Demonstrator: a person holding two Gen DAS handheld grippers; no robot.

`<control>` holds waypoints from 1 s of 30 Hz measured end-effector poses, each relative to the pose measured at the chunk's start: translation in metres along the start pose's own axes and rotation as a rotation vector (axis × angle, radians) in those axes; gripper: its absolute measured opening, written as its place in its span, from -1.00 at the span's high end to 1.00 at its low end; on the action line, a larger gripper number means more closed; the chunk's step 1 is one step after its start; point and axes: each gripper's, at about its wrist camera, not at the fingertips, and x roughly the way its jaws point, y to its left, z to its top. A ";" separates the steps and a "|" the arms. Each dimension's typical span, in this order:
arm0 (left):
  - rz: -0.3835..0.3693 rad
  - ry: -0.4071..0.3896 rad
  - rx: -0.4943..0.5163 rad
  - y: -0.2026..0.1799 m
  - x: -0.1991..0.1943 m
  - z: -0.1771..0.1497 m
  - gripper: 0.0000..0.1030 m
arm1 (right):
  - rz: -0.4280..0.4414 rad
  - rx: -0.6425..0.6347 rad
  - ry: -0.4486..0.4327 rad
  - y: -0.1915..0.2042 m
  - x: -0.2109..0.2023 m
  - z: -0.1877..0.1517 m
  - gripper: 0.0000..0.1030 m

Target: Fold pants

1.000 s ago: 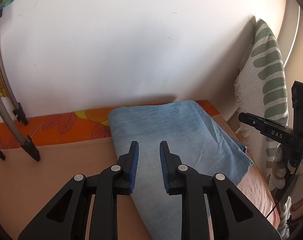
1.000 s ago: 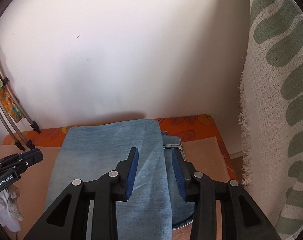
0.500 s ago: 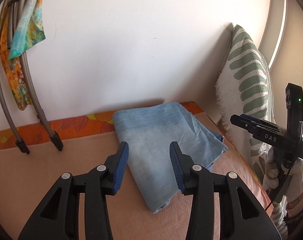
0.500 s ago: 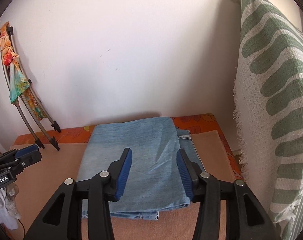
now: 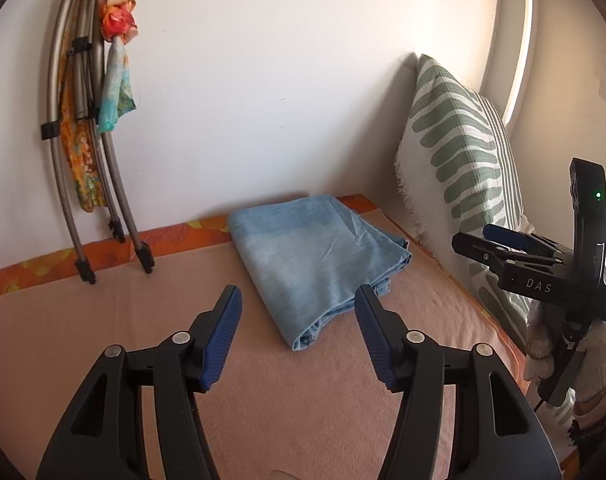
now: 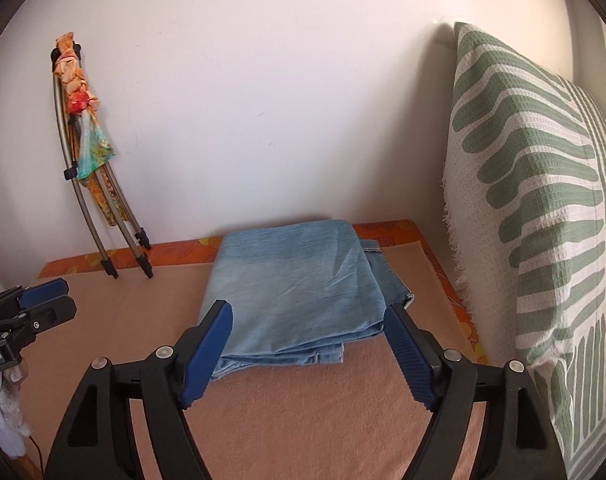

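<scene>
The light-blue denim pants (image 5: 319, 256) lay folded in a compact rectangle on the peach blanket-covered bed (image 5: 295, 400), near the white wall (image 5: 263, 80) and apart from the green-striped white cushion (image 5: 459, 168). The black left gripper (image 5: 298, 304) and black right gripper (image 6: 309, 314) both hung spread wide, grasping nothing, short of the pants.

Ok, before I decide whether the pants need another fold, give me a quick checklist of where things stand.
1. Left gripper open, holding nothing: ok.
2. Right gripper open, holding nothing: ok.
3. Blue pants folded into a flat stack on the peach blanket: ok.
4. Layer edges aligned: not ok, a lower layer sticks out on the right side.
5. Pants apart from the striped pillow: ok.
6. Underside smooth: cannot tell.
</scene>
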 end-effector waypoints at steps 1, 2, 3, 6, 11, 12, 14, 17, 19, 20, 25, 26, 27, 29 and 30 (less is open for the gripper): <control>0.003 -0.007 0.006 -0.003 -0.009 -0.005 -0.28 | -0.010 -0.004 -0.013 0.006 -0.010 -0.004 -0.64; 0.003 -0.009 0.013 -0.006 -0.017 -0.009 -0.32 | -0.008 0.001 -0.023 0.012 -0.019 -0.008 -0.64; 0.003 -0.010 0.021 -0.009 -0.025 -0.015 -0.34 | -0.001 0.007 -0.029 0.017 -0.028 -0.013 -0.64; 0.001 -0.012 0.020 -0.015 -0.045 -0.026 -0.42 | 0.011 0.016 -0.037 0.030 -0.049 -0.028 -0.64; -0.006 -0.030 0.002 -0.019 -0.075 -0.049 -0.52 | -0.014 -0.004 -0.057 0.050 -0.079 -0.052 -0.65; -0.002 -0.032 0.000 -0.019 -0.079 -0.053 -0.53 | -0.018 -0.006 -0.060 0.054 -0.084 -0.056 -0.65; 0.008 -0.028 -0.004 -0.018 -0.086 -0.063 -0.54 | -0.024 -0.004 -0.069 0.061 -0.093 -0.065 -0.65; 0.031 -0.027 -0.006 -0.015 -0.093 -0.075 -0.54 | -0.018 0.013 -0.080 0.070 -0.104 -0.075 -0.65; 0.046 -0.029 -0.014 -0.011 -0.097 -0.082 -0.54 | -0.018 0.031 -0.098 0.076 -0.108 -0.083 -0.65; 0.047 -0.028 -0.022 -0.009 -0.099 -0.085 -0.54 | -0.016 0.034 -0.102 0.079 -0.109 -0.086 -0.65; 0.072 -0.028 -0.013 -0.003 -0.103 -0.095 -0.54 | -0.009 0.048 -0.104 0.089 -0.104 -0.101 -0.66; 0.076 -0.029 -0.010 -0.002 -0.104 -0.098 -0.54 | -0.014 0.053 -0.104 0.090 -0.103 -0.103 -0.71; 0.072 -0.026 -0.013 -0.001 -0.105 -0.100 -0.54 | -0.015 0.056 -0.107 0.091 -0.103 -0.105 -0.83; 0.062 -0.017 -0.025 0.001 -0.105 -0.104 -0.54 | -0.019 0.055 -0.126 0.093 -0.105 -0.109 -1.00; 0.062 -0.014 -0.026 0.002 -0.104 -0.106 -0.54 | -0.025 0.048 -0.135 0.095 -0.106 -0.110 -1.00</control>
